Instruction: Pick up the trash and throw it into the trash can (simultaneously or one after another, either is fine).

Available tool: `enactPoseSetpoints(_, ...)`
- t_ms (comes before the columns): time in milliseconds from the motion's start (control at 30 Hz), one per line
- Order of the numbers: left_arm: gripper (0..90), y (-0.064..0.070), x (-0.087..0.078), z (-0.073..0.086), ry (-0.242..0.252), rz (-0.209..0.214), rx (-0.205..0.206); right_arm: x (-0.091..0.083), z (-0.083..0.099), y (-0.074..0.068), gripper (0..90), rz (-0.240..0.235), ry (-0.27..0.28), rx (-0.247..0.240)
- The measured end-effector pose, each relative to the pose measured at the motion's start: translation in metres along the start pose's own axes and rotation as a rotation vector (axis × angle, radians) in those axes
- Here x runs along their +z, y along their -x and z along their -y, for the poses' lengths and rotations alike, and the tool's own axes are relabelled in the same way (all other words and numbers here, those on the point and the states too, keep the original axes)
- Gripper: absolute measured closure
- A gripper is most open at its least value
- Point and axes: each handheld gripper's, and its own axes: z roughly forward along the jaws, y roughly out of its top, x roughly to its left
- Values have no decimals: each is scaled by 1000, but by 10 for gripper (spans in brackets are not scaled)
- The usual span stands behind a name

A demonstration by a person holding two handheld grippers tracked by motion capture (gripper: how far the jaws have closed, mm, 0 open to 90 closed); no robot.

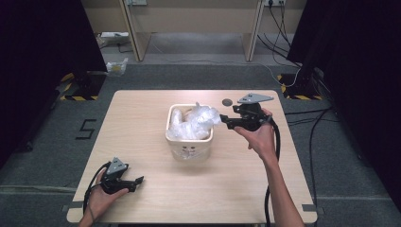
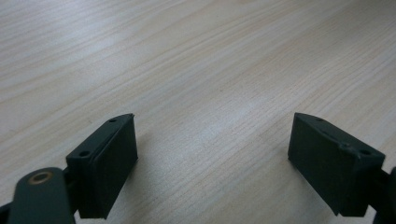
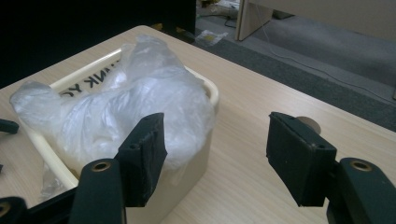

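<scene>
A cream square bin stands mid-table, stuffed with a crumpled clear plastic bag that bulges over its right rim. My right gripper hovers just right of the bin, open, its jaws empty beside the plastic bag and the bin. My left gripper rests low near the table's front left corner, open, with bare wood between its jaws.
A small dark round disc lies on the table behind the right gripper, seen too as a disc in the right gripper view. Black curtains flank the table; cables run on the floor at right.
</scene>
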Motion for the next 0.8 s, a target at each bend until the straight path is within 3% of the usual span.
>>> enactPoseSetpoints(800,146,0,0,0,-2,1,-1,-22,46,19,355,49,-11,53)
